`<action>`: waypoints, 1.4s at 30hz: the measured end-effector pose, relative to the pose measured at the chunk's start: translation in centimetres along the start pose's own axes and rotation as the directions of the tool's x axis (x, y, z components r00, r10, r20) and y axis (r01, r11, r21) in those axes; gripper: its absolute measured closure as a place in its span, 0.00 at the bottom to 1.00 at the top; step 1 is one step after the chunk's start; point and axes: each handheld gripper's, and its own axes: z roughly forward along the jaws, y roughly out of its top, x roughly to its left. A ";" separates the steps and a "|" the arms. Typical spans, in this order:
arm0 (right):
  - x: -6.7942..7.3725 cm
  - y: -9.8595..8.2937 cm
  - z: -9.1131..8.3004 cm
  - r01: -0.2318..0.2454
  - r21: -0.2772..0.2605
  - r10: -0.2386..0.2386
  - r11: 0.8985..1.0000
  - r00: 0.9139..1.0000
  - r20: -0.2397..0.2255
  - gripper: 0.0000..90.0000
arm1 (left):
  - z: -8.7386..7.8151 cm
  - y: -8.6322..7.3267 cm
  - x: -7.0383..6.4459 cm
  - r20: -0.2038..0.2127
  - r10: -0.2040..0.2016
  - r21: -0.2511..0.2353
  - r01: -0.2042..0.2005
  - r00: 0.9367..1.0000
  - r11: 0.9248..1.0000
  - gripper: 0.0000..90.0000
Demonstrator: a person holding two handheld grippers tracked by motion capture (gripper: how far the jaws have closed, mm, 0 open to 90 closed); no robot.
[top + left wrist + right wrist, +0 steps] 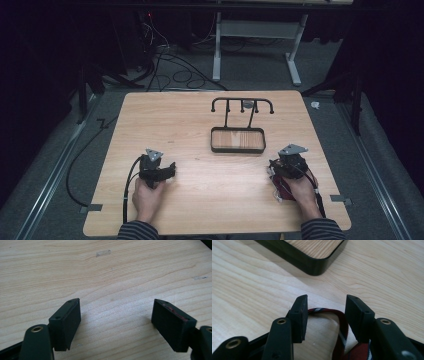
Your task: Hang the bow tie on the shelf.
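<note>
Here, rack (238,131) lies lengthwise across the table (190,200).

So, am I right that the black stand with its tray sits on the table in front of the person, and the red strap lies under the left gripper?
Not quite: the red strap lies under the right gripper, as the right gripper view shows. The left gripper is over bare table. The black stand does sit on the table ahead of the person.

Wooden table (200,145), grey carpet floor (60,150), black cables (175,70), white-legged desk frame (260,40)
</note>
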 end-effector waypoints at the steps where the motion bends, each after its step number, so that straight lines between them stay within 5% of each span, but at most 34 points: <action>1: -0.3 0.1 0.2 -0.015 0.006 0.015 1.000 1.000 -0.001 0.62 | 0.0 0.0 0.0 0.000 0.000 0.000 0.000 1.000 1.000 0.27; 10: -1.6 -0.2 1.2 -0.075 0.041 0.076 0.996 0.997 -0.032 0.78 | 0.0 0.0 0.0 0.000 0.000 0.000 0.000 1.000 1.000 0.27; 18: -1.5 -0.2 1.3 -0.053 0.045 0.054 0.998 0.998 -0.043 1.00 | 0.0 0.0 0.0 0.000 0.000 0.000 0.000 1.000 1.000 0.27; 42: -1.8 1.0 -3.9 -0.073 -0.135 0.065 0.988 0.996 -0.058 1.00 | 0.0 0.0 0.0 0.001 0.001 0.000 -0.001 1.000 1.000 0.27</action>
